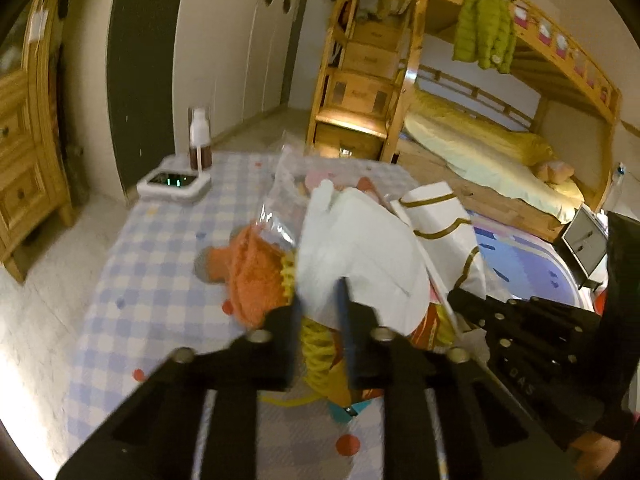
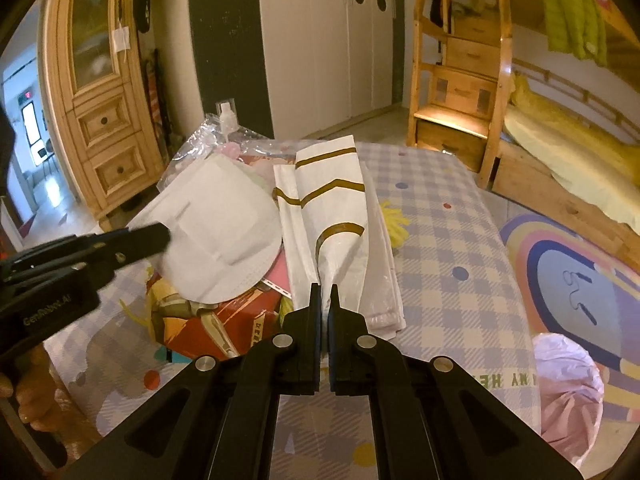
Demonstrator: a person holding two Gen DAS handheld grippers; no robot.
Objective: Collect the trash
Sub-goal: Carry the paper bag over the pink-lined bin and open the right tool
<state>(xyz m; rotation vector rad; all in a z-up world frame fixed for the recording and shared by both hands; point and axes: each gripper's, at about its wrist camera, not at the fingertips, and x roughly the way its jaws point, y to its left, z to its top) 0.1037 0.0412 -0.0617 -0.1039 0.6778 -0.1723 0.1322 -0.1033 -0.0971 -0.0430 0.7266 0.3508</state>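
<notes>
The left gripper [image 1: 320,300] pinches the white face mask [image 1: 360,248], which looks light and floppy, at its six-o'clock edge. The right gripper [image 2: 325,294] is clamped on the limp gold-striped plastic bag [image 2: 332,208].

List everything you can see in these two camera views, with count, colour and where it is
Face mask: one, white, on top of the trash pile on the table.
White bag: one, white with brown stripes, right of the mask.
Snack wrapper: one, red and orange, under the mask.
Clear plastic bag: one, transparent, far side of the pile.
Orange plush: one, left of the pile.
Bottle: one, white and brown, far corner of the table.
Tablecloth: one, blue and cream check.
Green jacket: one, hanging on the bunk bed.
Left gripper: black, fingers shut on the mask's edge.
Right gripper: black, fingers shut on the white bag.
</notes>
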